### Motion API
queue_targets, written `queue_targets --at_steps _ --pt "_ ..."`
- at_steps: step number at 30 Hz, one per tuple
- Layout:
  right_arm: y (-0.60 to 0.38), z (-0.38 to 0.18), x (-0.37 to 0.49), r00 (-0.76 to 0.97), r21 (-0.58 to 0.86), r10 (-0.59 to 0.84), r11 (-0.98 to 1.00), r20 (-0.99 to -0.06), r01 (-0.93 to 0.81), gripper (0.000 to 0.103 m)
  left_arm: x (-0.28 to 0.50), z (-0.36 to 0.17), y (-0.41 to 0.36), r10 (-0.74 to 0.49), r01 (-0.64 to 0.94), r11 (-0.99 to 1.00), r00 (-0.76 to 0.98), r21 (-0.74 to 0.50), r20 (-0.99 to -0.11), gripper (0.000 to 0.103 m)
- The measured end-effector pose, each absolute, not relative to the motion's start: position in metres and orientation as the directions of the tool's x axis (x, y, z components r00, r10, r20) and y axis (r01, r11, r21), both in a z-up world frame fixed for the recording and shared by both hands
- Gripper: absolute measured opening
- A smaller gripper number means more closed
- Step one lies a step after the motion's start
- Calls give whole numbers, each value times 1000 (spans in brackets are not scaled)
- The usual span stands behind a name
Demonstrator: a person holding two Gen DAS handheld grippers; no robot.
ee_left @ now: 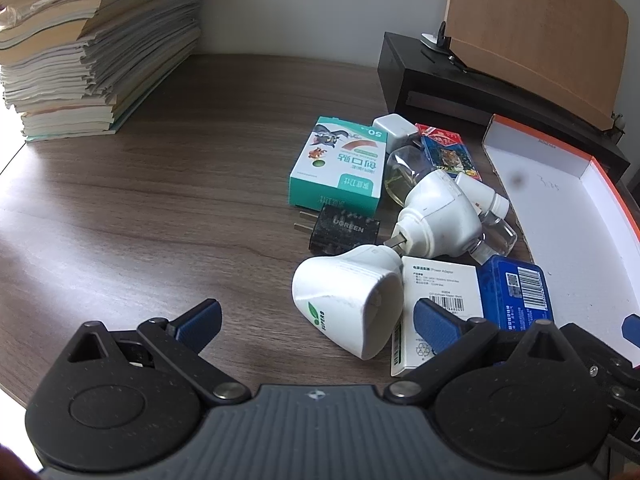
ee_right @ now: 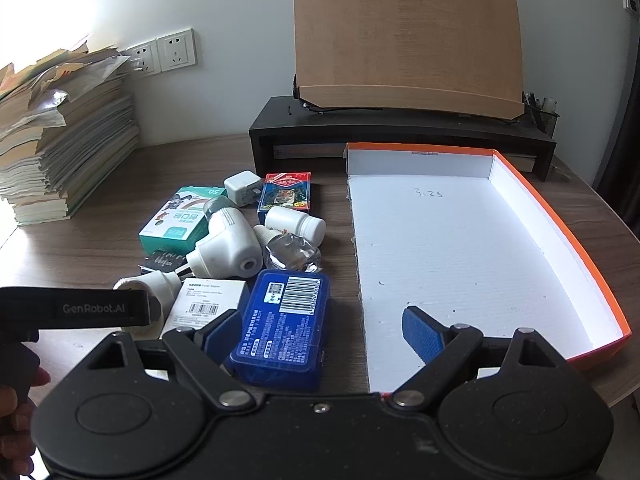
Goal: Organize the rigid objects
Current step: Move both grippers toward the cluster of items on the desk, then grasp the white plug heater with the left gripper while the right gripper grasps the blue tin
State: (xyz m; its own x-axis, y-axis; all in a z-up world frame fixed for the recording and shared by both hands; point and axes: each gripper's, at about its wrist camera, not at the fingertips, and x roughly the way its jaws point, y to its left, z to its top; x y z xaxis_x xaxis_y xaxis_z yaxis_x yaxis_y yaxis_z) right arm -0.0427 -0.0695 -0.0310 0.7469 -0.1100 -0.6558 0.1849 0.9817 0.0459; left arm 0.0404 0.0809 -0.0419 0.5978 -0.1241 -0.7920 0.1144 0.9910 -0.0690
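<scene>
Nearest the left wrist lens, the left gripper (ee_left: 316, 320) is seen with its blue-padded fingers (ee_left: 200, 322) spread wide and nothing held between them. Just ahead, at about 1 o'clock, a white plug-in device (ee_left: 344, 296) marked with a green leaf is lying on its side on the wooden worktop (ee_left: 160, 200). Beside it a white power adapter box (ee_left: 436, 292) and a blue case (ee_left: 516, 296) are found, partly hidden by the right-hand finger. Farther off at 12 o'clock, a black charger (ee_left: 344, 232), a green plaster box (ee_left: 340, 160) and a second white plug-in unit (ee_left: 440, 216) are clustered together. An orange-edged box lid (ee_left: 560, 216) is set at 2 o'clock, and a stack of books (ee_left: 88, 48) at 10 o'clock.

Closest in the right wrist view, the right gripper (ee_right: 320, 332) is shown wide apart and holding nothing. The blue case (ee_right: 284, 328) is lying between the fingers, close to the left one, while the right finger is over the white floor of the box lid (ee_right: 560, 216). The left gripper's body (ee_right: 76, 308) is seen at 9 o'clock. A white pill bottle (ee_right: 296, 222) and a clear bottle (ee_right: 292, 254) are placed at 12 o'clock.
</scene>
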Motion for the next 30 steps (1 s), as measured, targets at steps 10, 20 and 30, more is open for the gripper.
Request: queue_targets --at_steps 10,20,30 --pt "-74 -34 -45 742 46 -126 977 -658 206 102 53 -54 83 -110 133 990 604 -36 -790 103" --pt "-79 -36 -49 737 44 -148 971 -659 235 102 71 -72 85 -176 222 974 608 -48 -774 103" --pt "-75 -40 -44 733 31 -139 977 -666 213 102 63 -70 82 -249 309 950 643 -53 -724 67"
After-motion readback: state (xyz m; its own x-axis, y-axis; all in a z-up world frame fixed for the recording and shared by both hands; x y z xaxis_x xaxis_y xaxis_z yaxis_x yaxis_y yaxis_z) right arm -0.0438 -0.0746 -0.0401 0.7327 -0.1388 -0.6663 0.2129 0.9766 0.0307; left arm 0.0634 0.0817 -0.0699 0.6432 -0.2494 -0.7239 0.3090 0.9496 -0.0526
